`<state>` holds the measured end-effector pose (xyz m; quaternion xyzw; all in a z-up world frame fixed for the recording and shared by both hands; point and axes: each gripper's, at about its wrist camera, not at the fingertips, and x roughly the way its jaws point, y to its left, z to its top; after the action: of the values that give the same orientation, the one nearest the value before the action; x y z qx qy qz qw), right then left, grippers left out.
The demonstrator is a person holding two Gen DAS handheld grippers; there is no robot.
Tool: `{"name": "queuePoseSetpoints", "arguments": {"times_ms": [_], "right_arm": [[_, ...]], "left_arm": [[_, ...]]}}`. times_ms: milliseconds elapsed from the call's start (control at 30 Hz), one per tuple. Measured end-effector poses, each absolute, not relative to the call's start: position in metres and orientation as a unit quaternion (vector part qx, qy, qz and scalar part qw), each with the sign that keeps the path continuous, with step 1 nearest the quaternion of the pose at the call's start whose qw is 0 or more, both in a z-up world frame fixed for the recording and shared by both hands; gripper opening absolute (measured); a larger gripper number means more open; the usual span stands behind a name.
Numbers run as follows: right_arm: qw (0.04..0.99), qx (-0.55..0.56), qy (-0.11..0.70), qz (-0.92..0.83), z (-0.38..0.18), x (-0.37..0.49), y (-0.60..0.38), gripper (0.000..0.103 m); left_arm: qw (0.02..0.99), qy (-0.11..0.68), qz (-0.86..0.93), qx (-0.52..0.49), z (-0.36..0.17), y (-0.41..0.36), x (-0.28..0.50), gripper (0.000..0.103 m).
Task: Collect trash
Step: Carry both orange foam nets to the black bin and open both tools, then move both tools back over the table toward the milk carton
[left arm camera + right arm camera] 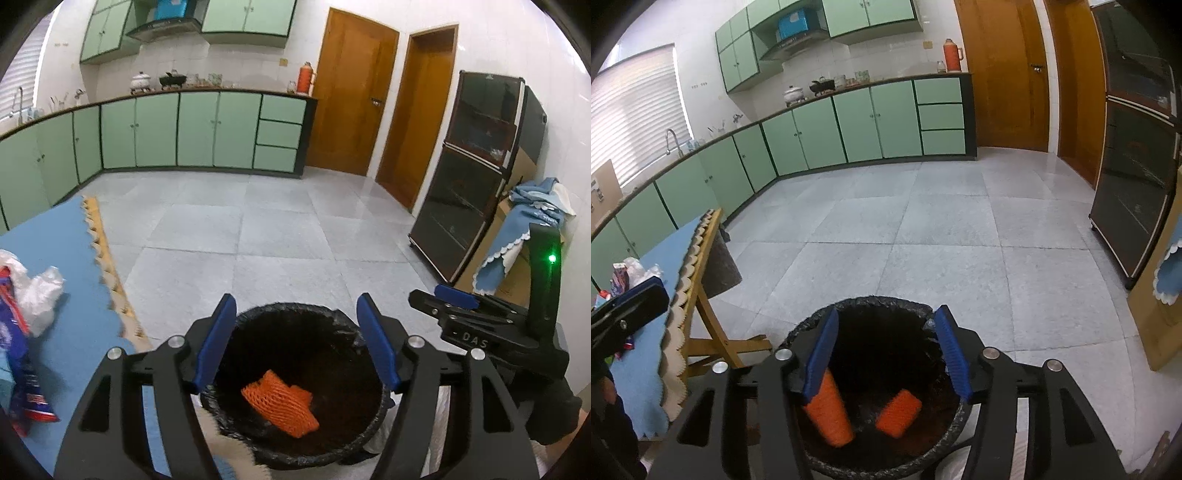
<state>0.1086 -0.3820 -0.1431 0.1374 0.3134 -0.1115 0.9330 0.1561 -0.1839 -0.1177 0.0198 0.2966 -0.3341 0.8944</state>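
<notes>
Left hand-held gripper (297, 341): blue pads spread, nothing between them, above the bin's mouth.
Right hand-held gripper (886, 354): pads spread; an orange foam net sleeve (831, 413) lies against the left pad, blurred, possibly not gripped.
Trash bin (280, 310): black-lined, on the floor near both grippers; another orange net piece (280, 404) lies inside.
Bench (55, 229): left, blue-covered, with plastic wrappers (33, 295) on it.
</notes>
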Motion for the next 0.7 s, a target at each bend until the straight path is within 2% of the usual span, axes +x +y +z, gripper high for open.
{"name": "queuePoseSetpoints", "arguments": {"times_ms": [300, 700], "right_arm": [[0.956, 0.116, 0.267, -0.027, -0.102, 0.116, -0.317, 0.074], [0.954, 0.040, 0.244, 0.169, -0.089, 0.162, -0.156, 0.076]], "left_arm": [[0.941, 0.245, -0.235, 0.006, -0.080, -0.096, 0.131, 0.079], [0.974, 0.225, -0.008, 0.009, -0.079, 0.052, 0.091, 0.079]]}}
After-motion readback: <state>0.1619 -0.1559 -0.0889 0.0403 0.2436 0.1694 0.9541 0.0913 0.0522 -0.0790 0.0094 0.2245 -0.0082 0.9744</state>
